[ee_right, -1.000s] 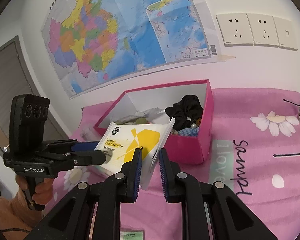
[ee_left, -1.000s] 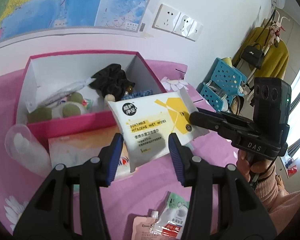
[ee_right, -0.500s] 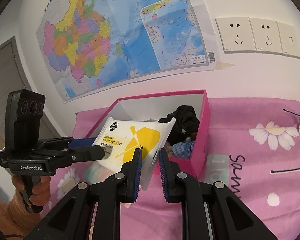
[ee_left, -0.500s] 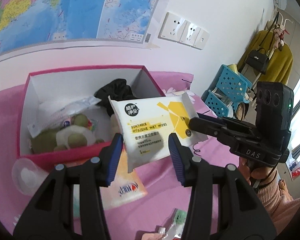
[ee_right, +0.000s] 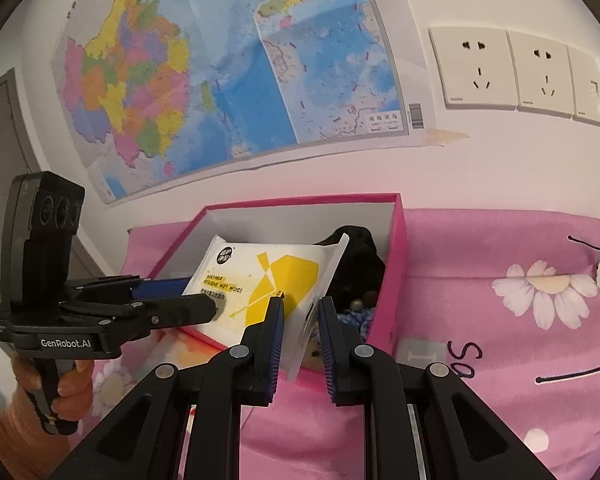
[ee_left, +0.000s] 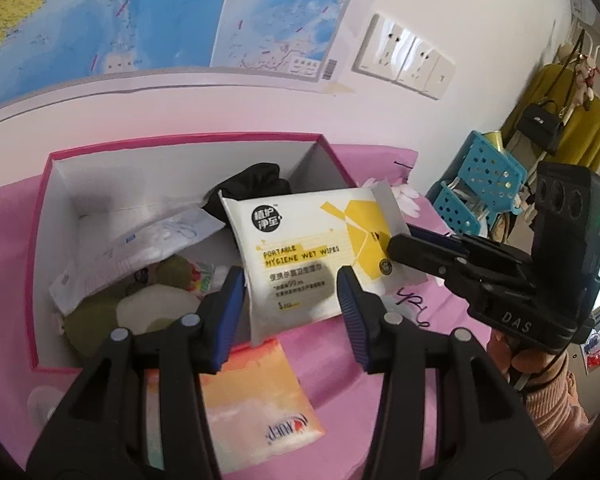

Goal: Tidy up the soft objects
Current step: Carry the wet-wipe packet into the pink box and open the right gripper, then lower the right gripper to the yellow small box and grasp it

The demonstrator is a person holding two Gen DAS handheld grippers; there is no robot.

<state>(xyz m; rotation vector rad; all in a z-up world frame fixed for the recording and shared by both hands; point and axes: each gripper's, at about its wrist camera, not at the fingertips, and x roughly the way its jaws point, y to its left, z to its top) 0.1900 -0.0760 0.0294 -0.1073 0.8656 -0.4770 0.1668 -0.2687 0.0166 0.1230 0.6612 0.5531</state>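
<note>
Above the front right corner of the open pink box [ee_left: 180, 142], the pack of wet wipes [ee_left: 300, 256] hangs in the air, tilted, printed face up, its far corner already over the box and its near edge still out past the front wall. I hold it two ways at once. My left gripper [ee_left: 290, 280] stands partly open, and its pads look to be pressing on the pack's two long sides. My right gripper [ee_right: 301, 304] is nearly closed, pinching the thin sealed end. As I judge it, two grips keep a limp pack flat, so it goes in level instead of folding or swinging. The box already holds a black cloth [ee_left: 256, 180] in its back right corner, a white pouch [ee_left: 140, 248] leaning along the left, and something green and white beneath it. The clearest room seems to be in the middle, so that is where I would lower it. An orange packet of tissues [ee_left: 256, 400] lies on the pink flowered cloth [ee_right: 480, 400] just outside the front wall, not yet put away.
</note>
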